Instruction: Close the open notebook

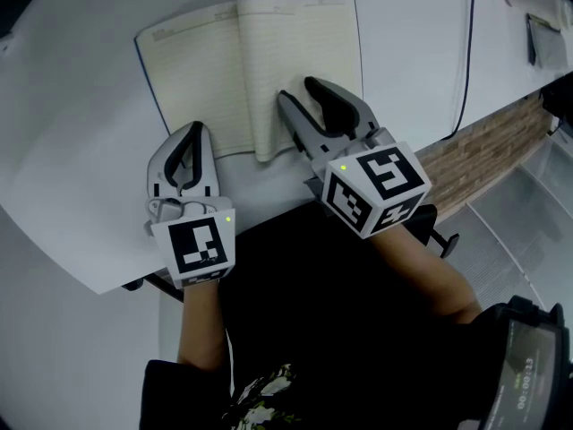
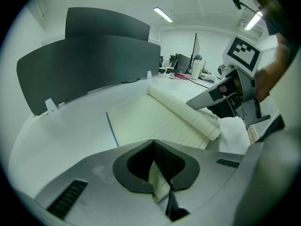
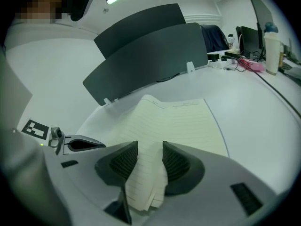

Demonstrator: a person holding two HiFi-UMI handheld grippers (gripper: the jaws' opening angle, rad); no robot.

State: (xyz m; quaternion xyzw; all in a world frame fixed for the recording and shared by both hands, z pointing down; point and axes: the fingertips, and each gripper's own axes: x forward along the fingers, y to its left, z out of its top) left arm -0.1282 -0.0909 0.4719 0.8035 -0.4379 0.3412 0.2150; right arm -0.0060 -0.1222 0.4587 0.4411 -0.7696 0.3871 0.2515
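Lying open at the far middle of the white table [image 1: 72,141], the notebook [image 1: 201,70] is judged to be at the start of its closing. A sheaf of pages [image 1: 267,128] beside the spine is pinched at its near edge by the right gripper [image 1: 300,92], angled far-left. The left half's near edge is nipped by the left gripper [image 1: 192,134], pointed far. Next, the sheaf should be swung leftward across the spine, once the left gripper is cleared from its path.
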